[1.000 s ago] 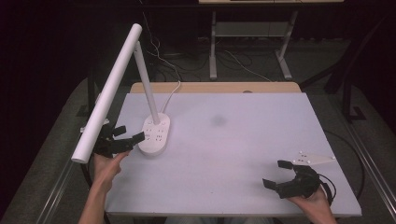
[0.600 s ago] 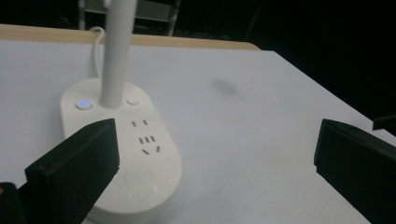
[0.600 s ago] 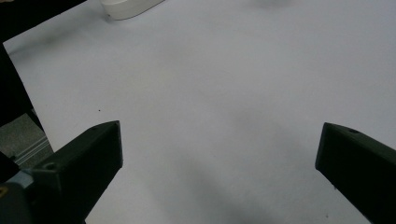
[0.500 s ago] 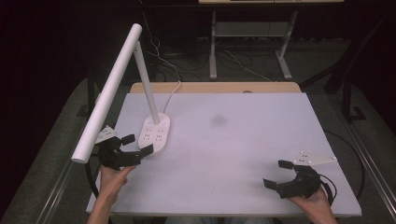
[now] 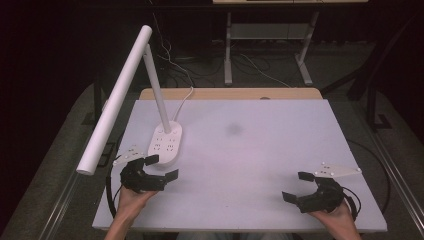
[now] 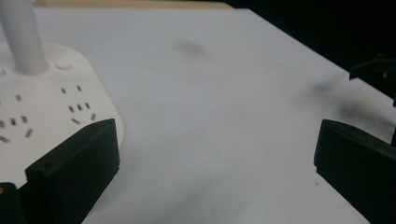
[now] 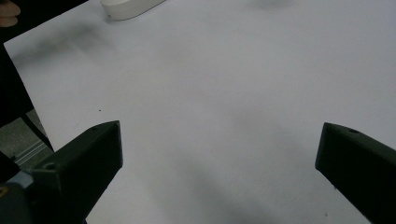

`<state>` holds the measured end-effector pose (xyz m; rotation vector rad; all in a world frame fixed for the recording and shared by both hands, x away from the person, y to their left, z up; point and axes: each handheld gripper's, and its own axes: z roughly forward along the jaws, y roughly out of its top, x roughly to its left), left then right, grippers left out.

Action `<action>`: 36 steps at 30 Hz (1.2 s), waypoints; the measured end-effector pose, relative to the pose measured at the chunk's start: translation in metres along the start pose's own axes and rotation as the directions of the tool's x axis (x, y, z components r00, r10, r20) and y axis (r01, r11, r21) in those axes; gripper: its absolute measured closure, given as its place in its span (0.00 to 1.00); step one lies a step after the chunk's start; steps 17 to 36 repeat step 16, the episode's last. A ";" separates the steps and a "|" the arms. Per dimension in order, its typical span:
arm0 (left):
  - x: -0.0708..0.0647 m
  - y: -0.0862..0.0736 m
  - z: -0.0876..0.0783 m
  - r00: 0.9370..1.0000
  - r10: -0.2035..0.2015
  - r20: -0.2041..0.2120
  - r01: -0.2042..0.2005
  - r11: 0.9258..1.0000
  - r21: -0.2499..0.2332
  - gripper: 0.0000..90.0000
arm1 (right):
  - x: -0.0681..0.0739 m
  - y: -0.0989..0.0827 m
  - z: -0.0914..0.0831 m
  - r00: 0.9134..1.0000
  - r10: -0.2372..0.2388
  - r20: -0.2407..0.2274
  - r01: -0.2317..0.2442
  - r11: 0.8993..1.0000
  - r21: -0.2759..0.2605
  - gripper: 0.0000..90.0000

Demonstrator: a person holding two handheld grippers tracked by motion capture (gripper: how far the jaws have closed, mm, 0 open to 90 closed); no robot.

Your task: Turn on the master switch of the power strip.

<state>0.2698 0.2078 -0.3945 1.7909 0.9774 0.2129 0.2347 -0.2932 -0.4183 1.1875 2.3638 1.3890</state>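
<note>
Lying on the left half of the pale white table (image 5: pixel 260 165), the white oval socket-strip base (image 5: pixel 166 145) of a tall desk lamp is the thing nearest to any gripper. Its long axis is seen to run from the near edge toward the far edge, tilted a little to the right in the high view. From the far end of this base a slim white post (image 5: pixel 156 90) rises, and a long white tube-shaped lamp head (image 5: pixel 115 100) slants from the top of it out over the table's left edge.

The left gripper (image 5: pixel 161 167) is held just beside the near end of the base, slightly to its near-left, with its jaws spread wide. In the left gripper view, one jaw is seen against the near rim of the base (image 6: pixel 42 107); whether it is touching cannot be told. The other jaw stands over bare table to the right.

The right gripper (image 5: pixel 298 186) is held well apart from the lamp, near the table's near-right corner, its jaws also spread wide and holding nothing.

The left gripper is judged the nearer by far, so any grasp would be made a short way forward and to the left, across the base's narrow width.
</note>
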 end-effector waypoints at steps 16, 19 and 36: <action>-0.007 -0.026 0.020 0.998 0.018 0.057 -0.025 0.992 0.126 0.00 | 0.000 -0.001 -0.002 1.000 0.007 -0.001 -0.007 1.000 -0.004 0.00; -0.007 -0.026 0.020 0.998 0.018 0.057 -0.025 0.992 0.126 0.00 | 0.000 -0.001 -0.002 1.000 0.007 -0.001 -0.007 1.000 -0.004 0.00; -0.007 -0.026 0.020 0.998 0.018 0.057 -0.025 0.992 0.126 0.00 | 0.000 -0.001 -0.002 1.000 0.007 -0.001 -0.007 1.000 -0.004 0.00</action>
